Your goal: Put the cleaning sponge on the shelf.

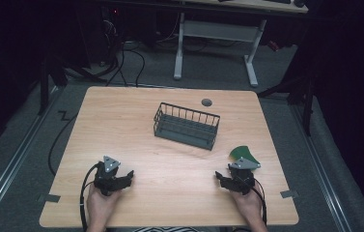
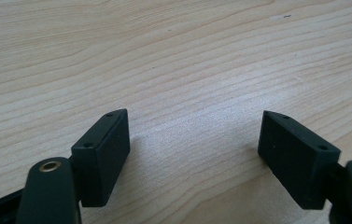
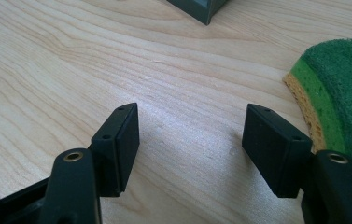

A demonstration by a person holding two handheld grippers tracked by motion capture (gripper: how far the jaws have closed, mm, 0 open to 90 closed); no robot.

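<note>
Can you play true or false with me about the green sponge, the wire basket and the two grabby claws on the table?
1. The sponge lies inside the basket. False: it lies on the table, beside the right gripper.
2. The basket is empty. True.
3. The left gripper is holding the sponge. False: its jaws are open over bare wood.
4. The right gripper's jaws are open with nothing between them. True.
5. The basket sits farther from the person than both grippers. True.
</note>
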